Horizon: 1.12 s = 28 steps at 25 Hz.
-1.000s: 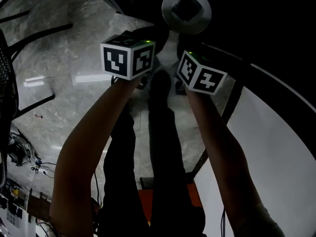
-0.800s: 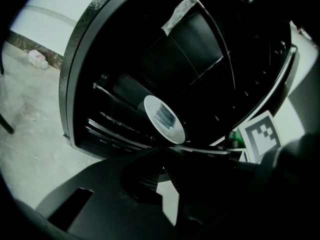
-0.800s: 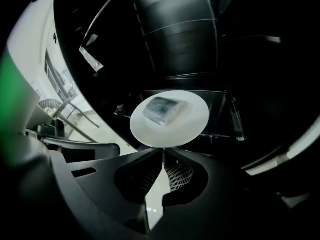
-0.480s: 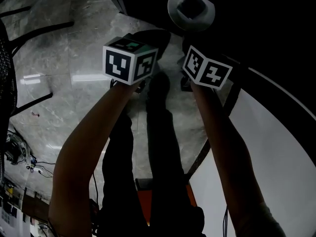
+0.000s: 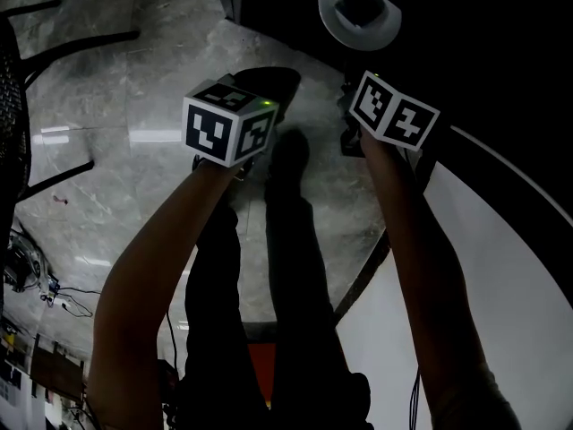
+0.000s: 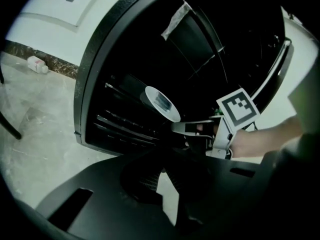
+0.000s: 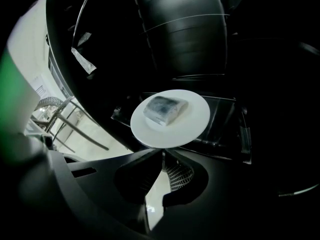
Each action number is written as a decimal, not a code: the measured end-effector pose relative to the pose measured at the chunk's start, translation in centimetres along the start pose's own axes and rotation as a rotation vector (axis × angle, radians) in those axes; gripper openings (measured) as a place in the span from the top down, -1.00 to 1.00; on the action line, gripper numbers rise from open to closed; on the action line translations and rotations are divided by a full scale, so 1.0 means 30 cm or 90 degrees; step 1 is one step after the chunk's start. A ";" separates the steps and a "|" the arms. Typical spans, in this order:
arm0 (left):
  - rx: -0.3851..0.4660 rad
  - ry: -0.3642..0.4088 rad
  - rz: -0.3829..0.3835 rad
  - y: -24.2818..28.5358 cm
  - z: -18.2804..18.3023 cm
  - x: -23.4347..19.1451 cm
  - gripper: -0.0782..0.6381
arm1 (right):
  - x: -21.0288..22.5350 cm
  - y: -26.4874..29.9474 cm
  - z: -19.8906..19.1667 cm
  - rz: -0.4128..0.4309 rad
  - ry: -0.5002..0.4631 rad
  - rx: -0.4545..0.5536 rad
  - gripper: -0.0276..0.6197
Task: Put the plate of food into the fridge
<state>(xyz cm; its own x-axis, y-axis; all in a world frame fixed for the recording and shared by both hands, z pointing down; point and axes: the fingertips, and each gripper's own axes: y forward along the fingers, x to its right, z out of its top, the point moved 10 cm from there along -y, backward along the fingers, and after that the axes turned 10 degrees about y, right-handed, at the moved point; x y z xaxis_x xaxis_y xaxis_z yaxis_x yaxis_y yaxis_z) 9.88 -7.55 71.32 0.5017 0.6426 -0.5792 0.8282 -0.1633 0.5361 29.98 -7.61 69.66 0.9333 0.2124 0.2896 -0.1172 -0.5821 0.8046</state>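
Observation:
A white plate [image 7: 192, 121] carries a grey wrapped piece of food [image 7: 164, 109]. My right gripper [image 7: 163, 153] is shut on the plate's near rim and holds it level in front of the dark open fridge [image 7: 185, 39]. The head view shows the plate [image 5: 380, 27] at the top, beyond the right marker cube [image 5: 394, 115]. From the left gripper view the plate [image 6: 170, 111] hangs before the fridge shelves [image 6: 122, 126]. My left gripper [image 6: 165, 154] is shut with nothing in it, down and left of the plate.
A wire shelf [image 7: 220, 109] lies just behind the plate inside the fridge. The white fridge door [image 5: 501, 267] stands to the right. On the marble floor [image 5: 134, 133] there are dark chair legs [image 5: 63, 47] at the left and a bottle [image 6: 37, 64].
Both grippers have moved forward and slightly right. The plate has gone with the right gripper, farther into the dark fridge opening.

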 end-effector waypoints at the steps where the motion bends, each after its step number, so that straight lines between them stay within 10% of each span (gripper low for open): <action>1: -0.002 0.003 -0.001 -0.005 -0.005 0.000 0.75 | 0.002 0.001 0.003 -0.001 -0.001 0.000 0.82; 28: -0.045 0.069 0.013 -0.125 -0.097 -0.042 0.75 | -0.036 0.044 0.037 0.051 -0.011 -0.025 0.82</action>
<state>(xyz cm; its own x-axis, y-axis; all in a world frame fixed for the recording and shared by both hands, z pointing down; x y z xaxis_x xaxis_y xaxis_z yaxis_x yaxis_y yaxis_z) 5.42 -5.57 71.84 0.4855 0.7174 -0.4996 0.7964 -0.1274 0.5912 29.21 -9.48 69.82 0.9259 0.1528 0.3454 -0.2048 -0.5654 0.7990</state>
